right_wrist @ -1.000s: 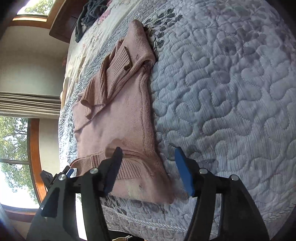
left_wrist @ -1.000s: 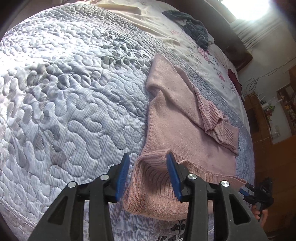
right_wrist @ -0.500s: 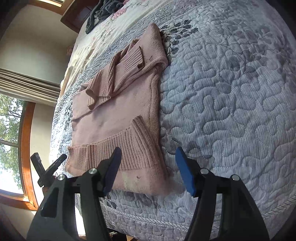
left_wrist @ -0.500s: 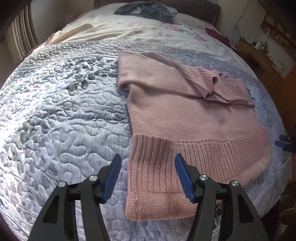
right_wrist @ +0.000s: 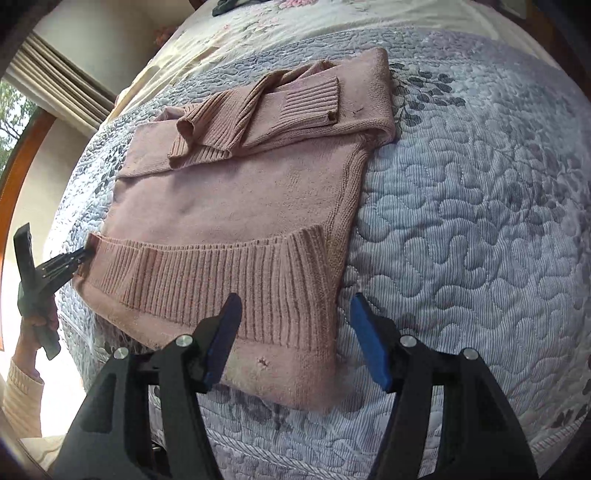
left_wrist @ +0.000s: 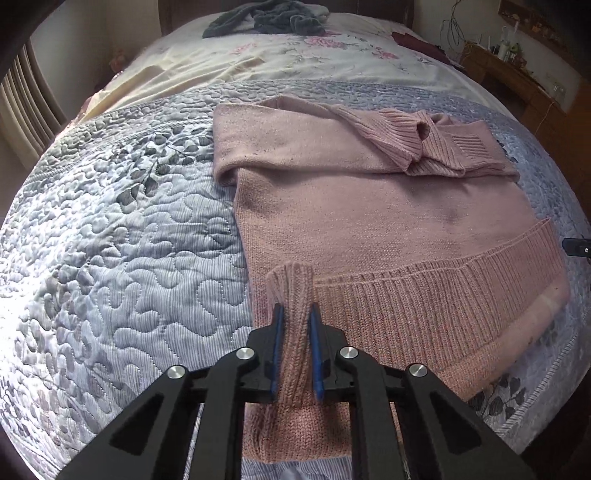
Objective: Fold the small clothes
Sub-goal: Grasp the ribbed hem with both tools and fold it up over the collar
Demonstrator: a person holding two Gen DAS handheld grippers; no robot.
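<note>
Place: a home bedroom.
Bed: a wide bed (left_wrist: pixel 110 258) fills both views, spread with a grey-blue quilted coverlet.
Bedding: at 12 o'clock, a cream floral sheet (left_wrist: pixel 295 55) lies past the quilt.
Window: at 9 o'clock in the right wrist view, a wood-framed window (right_wrist: pixel 14 155) with pleated curtains (right_wrist: pixel 62 81).
Furniture: at 2 o'clock in the left wrist view, a wooden dresser (left_wrist: pixel 517 77) with small clutter.

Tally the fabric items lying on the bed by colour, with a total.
Pink: 1, the sweater, its ribbed hem pinched in the left claw
Dark grey: 1, a crumpled garment near the headboard
Dark red: 1, a cloth at the far edge
Total: 3
</note>
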